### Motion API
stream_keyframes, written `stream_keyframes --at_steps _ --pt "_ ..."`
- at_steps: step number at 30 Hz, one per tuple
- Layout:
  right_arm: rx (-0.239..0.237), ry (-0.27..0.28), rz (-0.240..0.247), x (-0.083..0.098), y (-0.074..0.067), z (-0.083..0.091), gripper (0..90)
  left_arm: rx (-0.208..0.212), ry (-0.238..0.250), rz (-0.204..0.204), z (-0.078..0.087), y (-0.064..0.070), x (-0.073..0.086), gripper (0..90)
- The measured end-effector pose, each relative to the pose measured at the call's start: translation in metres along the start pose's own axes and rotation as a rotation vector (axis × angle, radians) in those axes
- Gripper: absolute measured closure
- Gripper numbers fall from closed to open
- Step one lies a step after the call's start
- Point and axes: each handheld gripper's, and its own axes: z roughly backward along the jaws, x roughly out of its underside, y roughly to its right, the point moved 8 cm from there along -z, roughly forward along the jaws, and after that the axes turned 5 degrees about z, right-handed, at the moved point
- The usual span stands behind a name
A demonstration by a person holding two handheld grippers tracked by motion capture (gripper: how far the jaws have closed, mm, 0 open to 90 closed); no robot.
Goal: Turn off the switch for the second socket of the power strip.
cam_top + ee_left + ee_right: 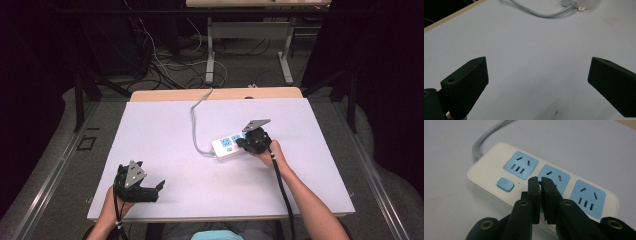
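Over power strip, closed right tongs

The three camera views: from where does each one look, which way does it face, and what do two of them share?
High view: above the person's side, facing forward and down on the table; both forearms and the left gripper show.
Left gripper view: rides that gripper, looking along its open jaws over the table.
Right gripper view: rides the right gripper, its shut jaws over the power strip.
Shared: the power strip and its grey cable appear in all three.
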Motion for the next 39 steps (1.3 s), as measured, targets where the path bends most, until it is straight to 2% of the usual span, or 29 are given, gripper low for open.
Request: stream_keyframes --at_steps 2,3,4,5,7,10,11,14,15,17,20,22,24,25,28,31,32,33,39 --pt "-0.006 -0.016 0.004 0.001 -0.001 0.001 84.4 0.002 0.001 0.004 0.0 0.0 0.0 3.0" --pt "0.005 0.001 -0.005 -0.001 -0.001 0.0 83.7 0.002 0.001 0.004 0.0 0.0 0.0 3.0" --pt "-0.003 0.003 0.009 -0.001 -0.001 0.0 83.2 -0.001 0.002 0.001 0.0 0.0 0.0 3.0" --pt "0.002 0.009 -0.007 -0.002 -0.003 0.0 82.6 0.001 0.004 0.002 0.0 0.0 0.0 3.0" --pt "0.011 0.009 0.013 -0.002 -0.001 0.001 81.7 0.0 0.004 0.0 0.0 0.0 0.0 3.0" --pt "0.008 0.007 0.005 -0.002 -0.001 0.003 77.0 -0.003 0.007 0.0 0.0 0.0 -0.001 3.0" --pt "0.011 0.014 0.006 -0.003 -0.001 0.003 72.9 -0.003 0.007 0.001 0.0 0.0 -0.001 3.0" --pt "-0.008 0.005 -0.003 -0.003 0.0 0.005 51.7 0.001 0.003 0.0 0.0 0.0 0.0 3.0" --pt "-0.01 0.007 -0.007 -0.004 0.0 0.005 47.0 -0.006 0.0 -0.01 0.001 -0.001 0.0 3.0" --pt "-0.022 -0.002 -0.017 -0.005 -0.001 0.007 37.1 0.0 0.005 0.003 0.0 0.001 0.0 3.0" --pt "-0.034 -0.013 -0.037 -0.005 -0.003 0.009 21.6 -0.001 0.004 -0.003 0.0 0.001 0.0 3.0" --pt "-0.042 -0.005 -0.039 -0.005 -0.004 0.01 15.6 -0.001 0.003 -0.003 0.0 0.001 0.0 3.0" --pt "-0.064 -0.023 -0.02 -0.004 -0.003 0.013 12.6 -0.002 0.005 0.0 0.0 0.001 0.0 3.0" --pt "-0.064 -0.013 -0.042 -0.005 -0.004 0.013 8.8 -0.002 0.004 0.001 0.0 0.0 0.0 3.0" --pt "-0.079 -0.007 -0.055 -0.005 -0.005 0.014 0.0 -0.002 0.003 -0.003 0.0 0.001 0.0 3.0" --pt "-0.093 0.002 -0.053 -0.006 -0.005 0.018 0.0 -0.001 0.002 -0.001 0.001 0.001 0.0 3.0" --pt "-0.096 -0.012 -0.053 -0.006 -0.005 0.02 0.0 -0.002 0.003 0.001 0.001 0.001 0.0 3.0" --pt "-0.091 0.009 -0.065 -0.007 -0.005 0.019 0.0 -0.002 0.003 0.001 0.001 0.0 0.0 3.0" --pt "-0.083 0.025 -0.078 -0.007 -0.002 0.026 0.0 0.006 0.005 0.007 0.0 0.001 0.001 3.0"
